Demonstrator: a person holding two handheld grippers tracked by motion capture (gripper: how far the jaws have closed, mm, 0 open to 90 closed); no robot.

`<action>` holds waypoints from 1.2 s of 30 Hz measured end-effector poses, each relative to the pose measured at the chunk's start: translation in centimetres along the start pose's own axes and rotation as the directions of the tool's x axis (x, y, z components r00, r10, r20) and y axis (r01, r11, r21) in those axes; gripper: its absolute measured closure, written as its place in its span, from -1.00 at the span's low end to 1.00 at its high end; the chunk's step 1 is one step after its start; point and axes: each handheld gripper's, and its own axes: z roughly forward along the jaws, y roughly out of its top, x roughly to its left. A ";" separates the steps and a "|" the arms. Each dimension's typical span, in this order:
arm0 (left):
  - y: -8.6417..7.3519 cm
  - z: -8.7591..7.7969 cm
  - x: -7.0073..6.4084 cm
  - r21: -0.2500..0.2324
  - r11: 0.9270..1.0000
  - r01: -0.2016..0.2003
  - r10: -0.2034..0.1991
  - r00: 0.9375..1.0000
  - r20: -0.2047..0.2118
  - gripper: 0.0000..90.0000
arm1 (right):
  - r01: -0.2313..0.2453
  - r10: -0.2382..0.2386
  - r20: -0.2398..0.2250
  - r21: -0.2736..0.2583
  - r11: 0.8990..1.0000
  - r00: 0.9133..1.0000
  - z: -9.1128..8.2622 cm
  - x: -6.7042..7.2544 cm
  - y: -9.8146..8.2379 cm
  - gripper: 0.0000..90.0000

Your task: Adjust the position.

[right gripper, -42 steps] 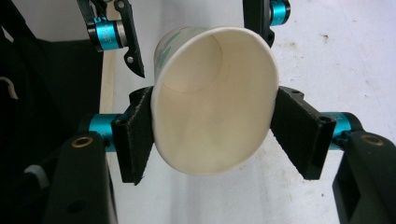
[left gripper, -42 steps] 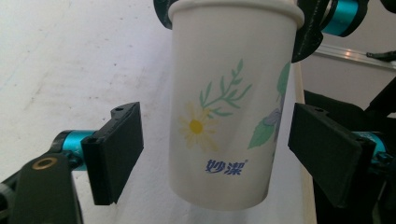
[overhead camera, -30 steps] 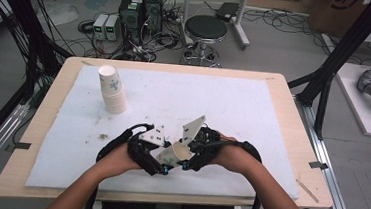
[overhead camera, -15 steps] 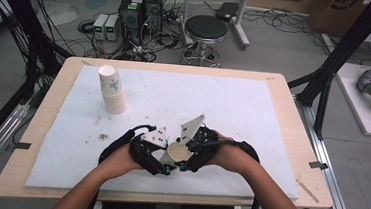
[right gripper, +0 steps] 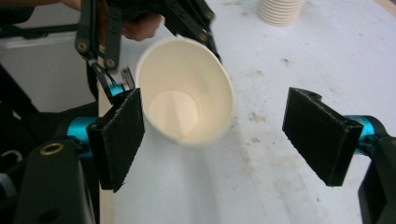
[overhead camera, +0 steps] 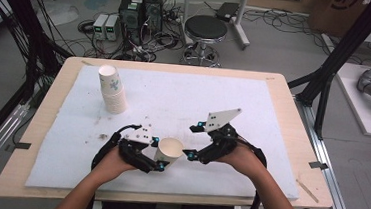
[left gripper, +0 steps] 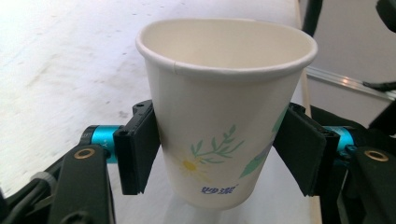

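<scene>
Forearms are coming in from the near edge of the table [overhead camera: 285, 90], each hand carrying a gripper over the white mat [overhead camera: 184, 99] that is covering most of the wooden top. Nearest the person, the left gripper [overhead camera: 162, 155] is pinching a paper cup [overhead camera: 170, 151] by its side wall: in the left gripper view both black pads [left gripper: 140, 147] are pressing flat against the cup [left gripper: 219, 116], one on each side, just below the rolled rim, and the printed flower and green sprig are facing the camera. Its jaws were closing during the last second and have hardly moved since. The cup is sitting at the near middle of the mat, between the two hands, with its open mouth tilting toward the right gripper [overhead camera: 189, 156].

That right gripper is standing just beside the cup with its jaws spread apart; they have just been opening. In the right gripper view [right gripper: 212, 140] the two pads are standing wide, the cup's mouth [right gripper: 187, 93] is lying between and beyond them, nearer one pad, and neither pad is pressing on it. The left gripper's dark linkage [right gripper: 116, 42] is showing behind the cup there.

Farther off, toward the far left of the mat, a stack of paper cups [overhead camera: 112, 88] is standing upright, well apart from both hands. Dark specks are dotting the mat between the stack and the left hand. Beyond the table a round black stool [overhead camera: 206, 28] is standing on the floor among cables.
</scene>
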 end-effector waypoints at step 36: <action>-6.2 -7.8 1.9 -0.364 0.930 0.055 -0.184 0.926 -0.330 -0.30 | -0.221 0.309 0.366 -0.262 0.940 0.878 -4.4 -1.4 -10.7 -0.52</action>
